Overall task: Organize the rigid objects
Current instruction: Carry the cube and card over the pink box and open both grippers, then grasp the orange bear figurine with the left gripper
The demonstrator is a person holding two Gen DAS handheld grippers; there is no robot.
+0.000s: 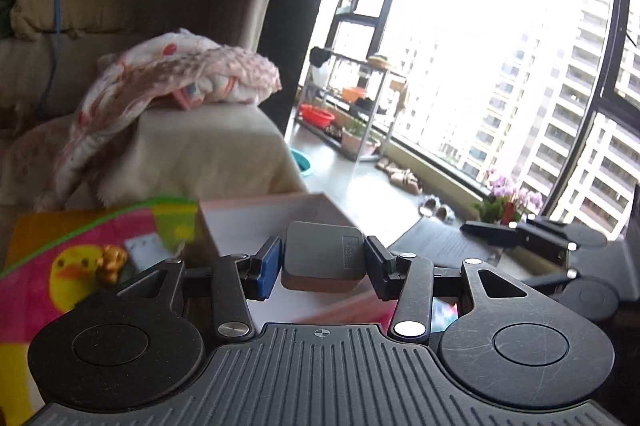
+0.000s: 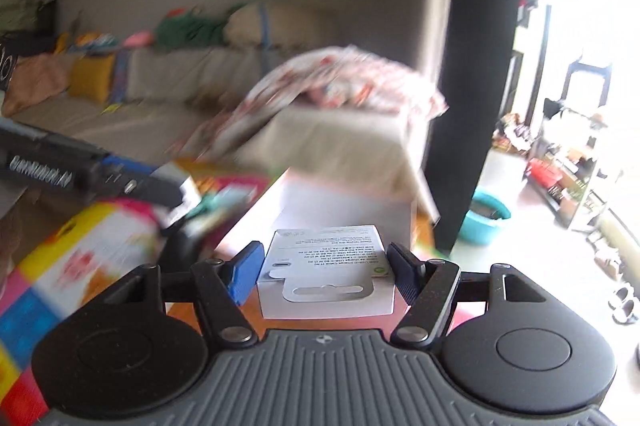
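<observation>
While a bright mat (image 1: 80, 246) covers the table, each hand-held gripper clamps a box: left (image 1: 324, 262) grey, right (image 2: 325, 268) white.

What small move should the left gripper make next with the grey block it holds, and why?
Probably carry it forward and lower it into the open pale box. The left gripper has its jaws closed on the grey block, lifted clear of the table, and the box lies just beyond it, open at the top. The right gripper holds a white carton toward the same box.
</observation>
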